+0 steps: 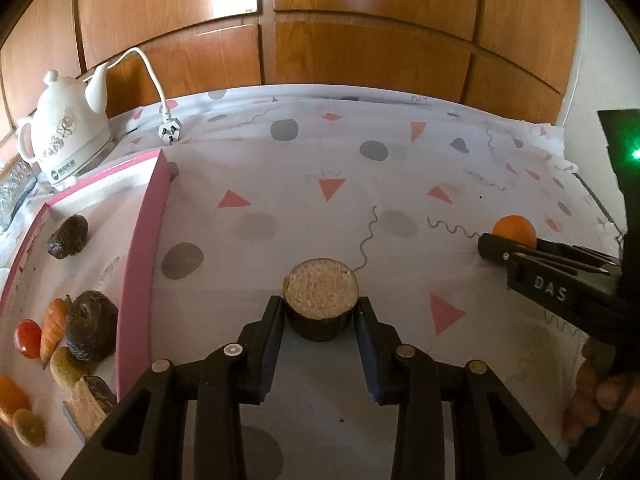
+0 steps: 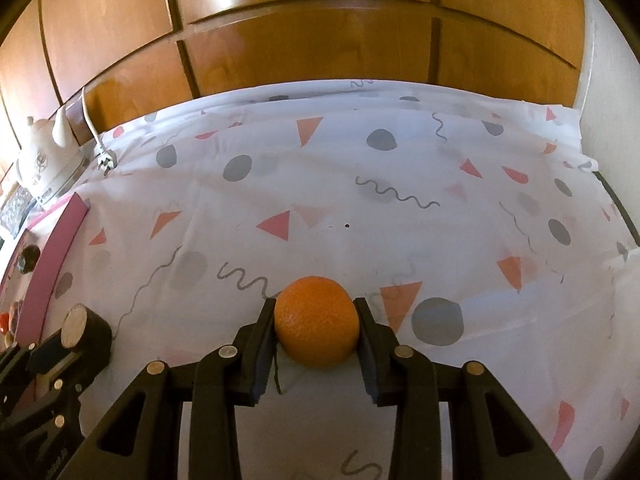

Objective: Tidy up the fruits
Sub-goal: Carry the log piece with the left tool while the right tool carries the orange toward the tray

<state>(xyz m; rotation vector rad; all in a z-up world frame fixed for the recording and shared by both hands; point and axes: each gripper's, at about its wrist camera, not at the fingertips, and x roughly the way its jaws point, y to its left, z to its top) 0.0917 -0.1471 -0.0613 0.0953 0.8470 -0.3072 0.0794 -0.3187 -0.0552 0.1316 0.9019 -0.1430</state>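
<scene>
Mid-table, near front edge: left gripper [image 1: 320, 312] pinches cut dark-skinned fruit half [image 1: 320, 300]; right gripper [image 2: 316, 320] pinches orange [image 2: 316, 320]. Lift both straight, carry left over pink tray [image 1: 140, 240] wall.

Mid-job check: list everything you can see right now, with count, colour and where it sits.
orange: 1, orange, on the cloth between the right gripper's fingers
cut half fruit: 1, dark skin with tan face, between the left gripper's fingers
pink tray: 1, pink rim, white floor, left side of the table
items in the tray: about nine, dark brown, orange, red and yellow-green, some only partly in view
kettle: 1, white, far left behind the tray
plug and cord: 1, white, beside the kettle
tablecloth: 1, white with grey and pink shapes
cabinet doors: brown wood, behind the table
left gripper: black
right gripper: black
</scene>
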